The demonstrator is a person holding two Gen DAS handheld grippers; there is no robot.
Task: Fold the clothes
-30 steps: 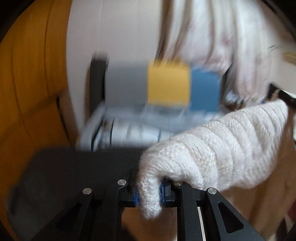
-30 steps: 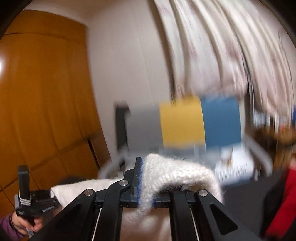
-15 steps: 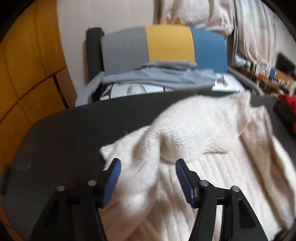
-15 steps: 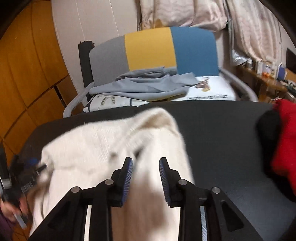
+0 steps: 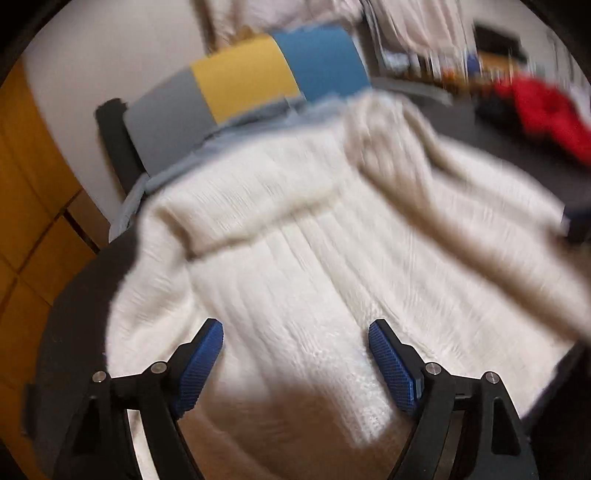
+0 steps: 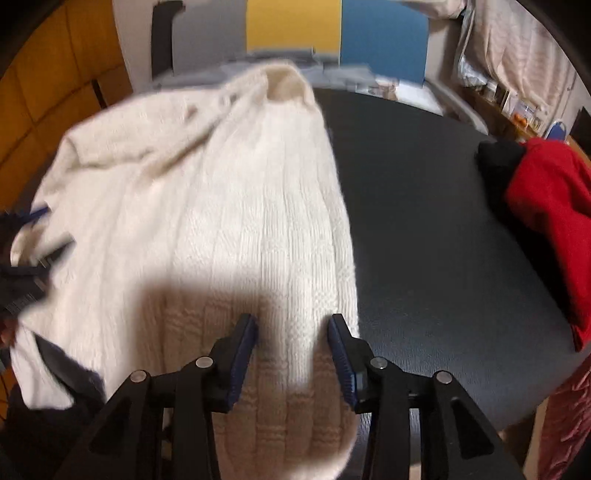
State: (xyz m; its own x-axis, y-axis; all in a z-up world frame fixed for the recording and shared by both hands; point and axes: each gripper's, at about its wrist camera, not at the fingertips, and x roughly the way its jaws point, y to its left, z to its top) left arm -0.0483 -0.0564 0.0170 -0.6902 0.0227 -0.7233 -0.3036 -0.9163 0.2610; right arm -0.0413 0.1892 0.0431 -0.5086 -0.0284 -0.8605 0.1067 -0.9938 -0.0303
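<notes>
A cream ribbed knit sweater (image 5: 295, 236) lies spread on the dark round table (image 6: 424, 206); it also shows in the right wrist view (image 6: 207, 206) with its collar at the far edge. My left gripper (image 5: 295, 354) is open and empty, its blue pads wide apart above the sweater's near part. My right gripper (image 6: 291, 343) is open, its pads either side of the sweater's right edge without pinching it. The left gripper shows dimly at the left edge of the right wrist view (image 6: 26, 254).
A grey, yellow and blue chair (image 6: 295, 33) with grey clothes on its seat stands behind the table. A red garment (image 6: 550, 214) on a black one lies at the table's right. Orange wood panels (image 5: 26, 206) line the left wall.
Both grippers, shut on the lifted sweater a second ago, have let it go. The sweater dropped onto the table and now lies flatter. Both grippers opened wider and pulled back toward the near edge.
</notes>
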